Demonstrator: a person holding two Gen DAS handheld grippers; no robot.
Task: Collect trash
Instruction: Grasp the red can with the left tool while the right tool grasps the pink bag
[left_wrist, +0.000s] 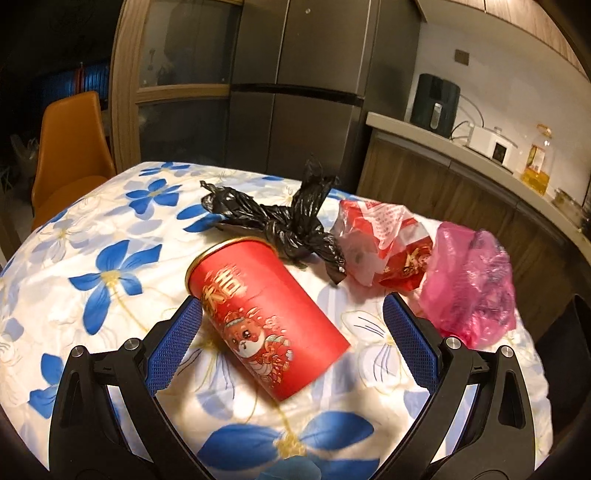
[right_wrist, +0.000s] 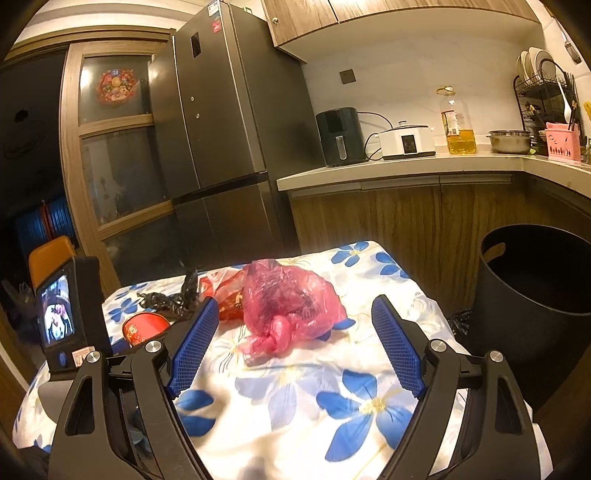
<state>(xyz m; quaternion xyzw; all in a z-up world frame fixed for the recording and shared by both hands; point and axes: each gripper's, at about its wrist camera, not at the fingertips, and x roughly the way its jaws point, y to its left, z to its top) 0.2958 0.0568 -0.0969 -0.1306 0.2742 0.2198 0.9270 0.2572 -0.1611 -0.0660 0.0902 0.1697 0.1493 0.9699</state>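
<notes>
1. The table (left_wrist: 92, 229) wears a white cloth with blue flowers, and four pieces of trash lie on it.
2. A red paper cup with a cartoon print (left_wrist: 266, 317) lies on its side near the front, its gold-rimmed mouth turned away to the left.
3. The left gripper (left_wrist: 293, 314) has its jaws wide open. The cup lies between the blue pads; the left pad is just beside the cup's rim, and I cannot tell if it touches. The right pad is clearly apart from it.
4. Behind the cup lies a knotted black plastic bag (left_wrist: 288, 225), touching the cup's far end or just beside it.
5. To the right of the black bag is a crumpled red and white plastic bag (left_wrist: 380, 243), and next to that a pink translucent plastic bag (left_wrist: 469, 284), near the table's right edge.
6. The right gripper (right_wrist: 295, 321) is also wide open and holds nothing. The pink bag (right_wrist: 291, 306) sits between and just beyond its fingertips, not touched by the pads.
7. A round black bin (right_wrist: 535, 291) stands on the floor, just beside the table's right side.
</notes>
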